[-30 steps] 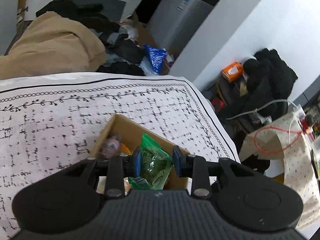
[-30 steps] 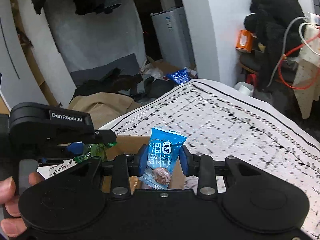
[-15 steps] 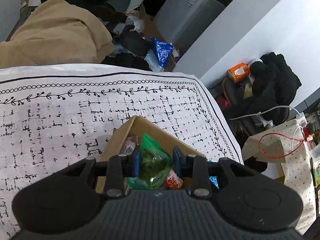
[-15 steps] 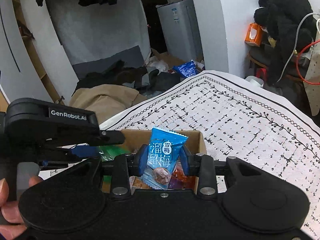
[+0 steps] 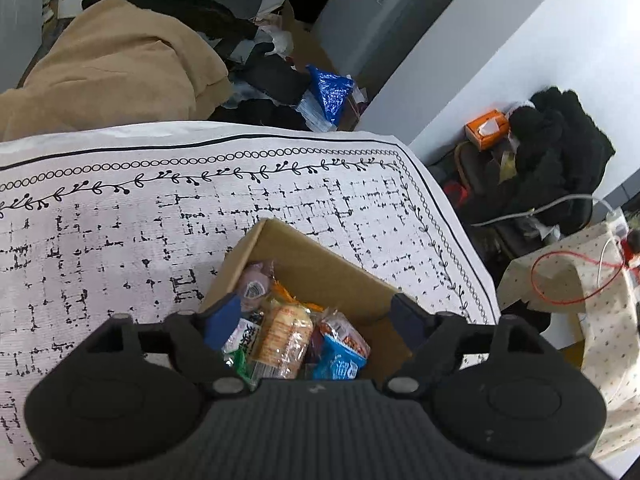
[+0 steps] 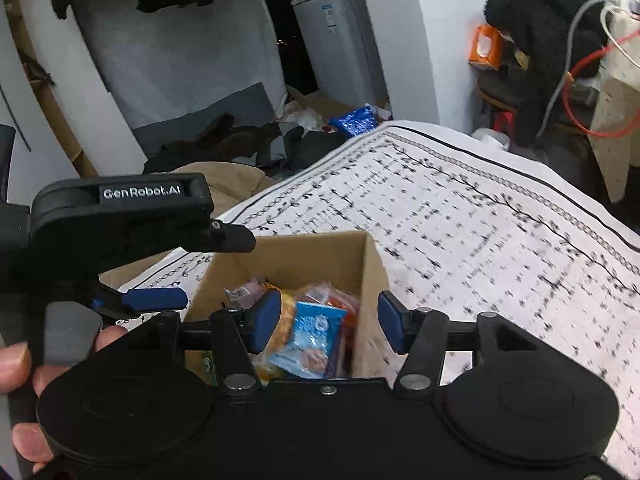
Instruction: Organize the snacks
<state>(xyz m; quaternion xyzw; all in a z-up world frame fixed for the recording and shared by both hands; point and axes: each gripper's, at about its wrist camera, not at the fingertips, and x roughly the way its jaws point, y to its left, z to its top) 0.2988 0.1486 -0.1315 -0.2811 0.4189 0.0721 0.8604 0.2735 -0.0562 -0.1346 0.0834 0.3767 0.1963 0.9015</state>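
**A:** Where, relative to each gripper, is the cardboard box point(image 5: 320, 276) of snacks?

**B:** Directly below and ahead of both. In the left wrist view: lower centre of frame, on the patterned tablecloth point(image 5: 120, 220), one corner pointing toward the upper left. Inside: a clear-wrapped biscuit pack point(image 5: 282, 336), a blue sachet point(image 5: 340, 364), a green packet point(image 5: 238, 354) at lower left.

**A:** Left gripper point(image 5: 316, 322)?

**B:** Jaws opening, spread nearly as wide as the box, nothing pressed between the pads; snacks lying loose beneath.

**A:** Right gripper point(image 6: 326, 326)?

**B:** Jaws opening too, over the same box point(image 6: 288, 256) at lower centre. Blue sachet point(image 6: 310, 338) between the pads, touching neither, long axis running roughly top to bottom of frame, seemingly dropping in.

**A:** Nearer one?

**B:** Hard to separate; both right over the opening, left gripper point(image 6: 156, 298) showing at middle left of the right view.
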